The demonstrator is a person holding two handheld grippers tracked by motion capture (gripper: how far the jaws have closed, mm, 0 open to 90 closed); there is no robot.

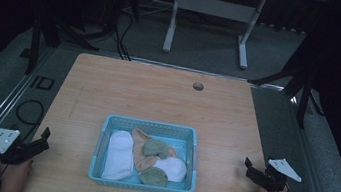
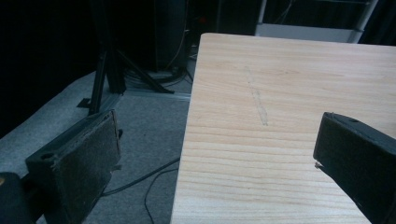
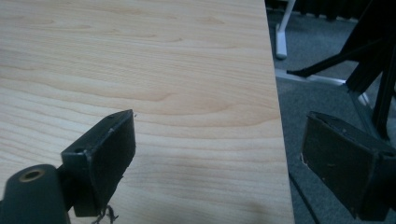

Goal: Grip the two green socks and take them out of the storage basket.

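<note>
wooden table point(image 1: 158, 99), bare apart from a blue basket point(image 1: 141, 183) near its front edge, midway between the two claws and well apart from each. inside the basket: a white sock point(image 1: 117, 155) nearest the left claw's side, a peach sock point(image 1: 142, 155) in the middle, two green balled socks point(image 1: 157, 148), a second white one point(image 1: 173, 168) toward the right claw's side.

left claw point(image 1: 45, 135) resting at the table's left edge, jaws wide apart and empty, one jaw over the floor, the other over the wood. right claw point(image 1: 248, 165) at the right edge, jaws likewise spread with nothing between them, straddling the edge the same way. both pointed up the table rather than at the basket.

likely at the start: sorting or lifting socks out of the basket, nothing gripped yet.

to do it well: turn each claw inward toward the basket first, then come over the rim from above, not through the mesh wall. start with whatever lies on top and closest, probably the long white sock for the left claw, the round white one for the right. pinch one layer of cloth at a raised fold, deep enough between the pads that it cannot slide. lift straight up, slowly, watching for a second sock dragging along. steady the basket with the free claw if it shifts.
</note>
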